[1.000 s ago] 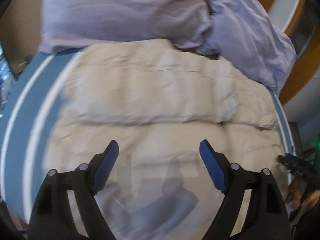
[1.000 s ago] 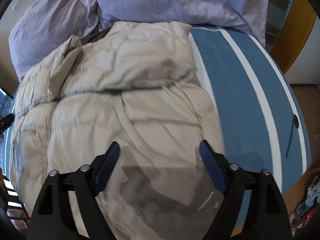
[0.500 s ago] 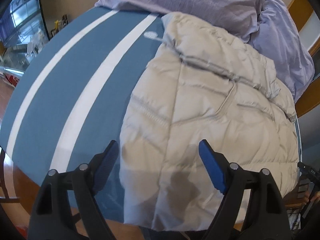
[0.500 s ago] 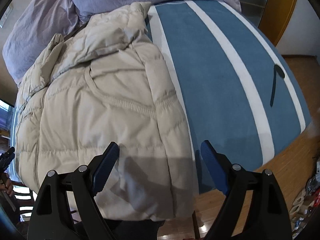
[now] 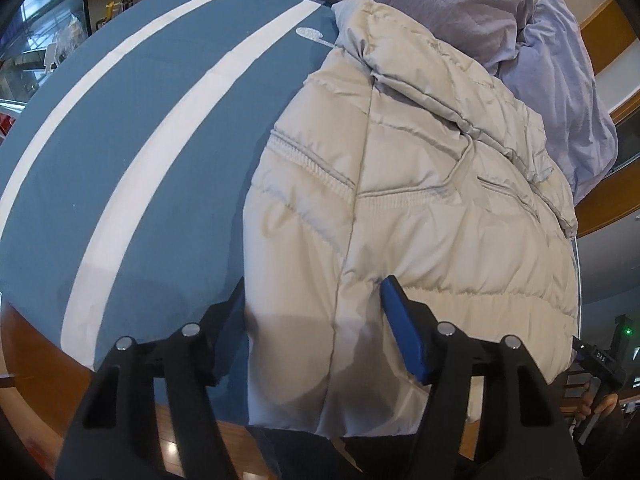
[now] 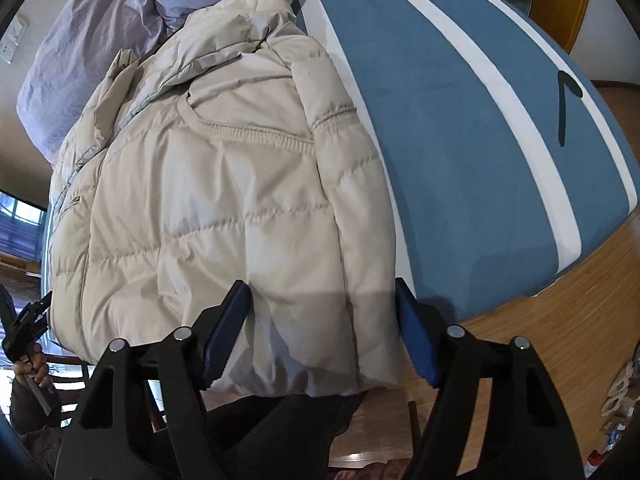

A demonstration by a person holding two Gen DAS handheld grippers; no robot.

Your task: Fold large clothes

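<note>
A beige quilted puffer jacket lies on a blue bed cover, its sleeves folded in over the body and its hem hanging over the near edge; it also shows in the right wrist view. My left gripper is open, its fingers straddling the jacket's left hem corner. My right gripper is open, its fingers straddling the right hem corner and the folded sleeve. Neither is closed on the fabric.
The blue cover with white stripes spreads left of the jacket and right of it. Lilac pillows lie beyond the collar. Wooden floor lies below the bed edge. The other gripper shows at the frame edge.
Both grippers pulled back from over the jacket's middle to its near hem and lowered onto the corners. The jaws have narrowed a little but stay open.
</note>
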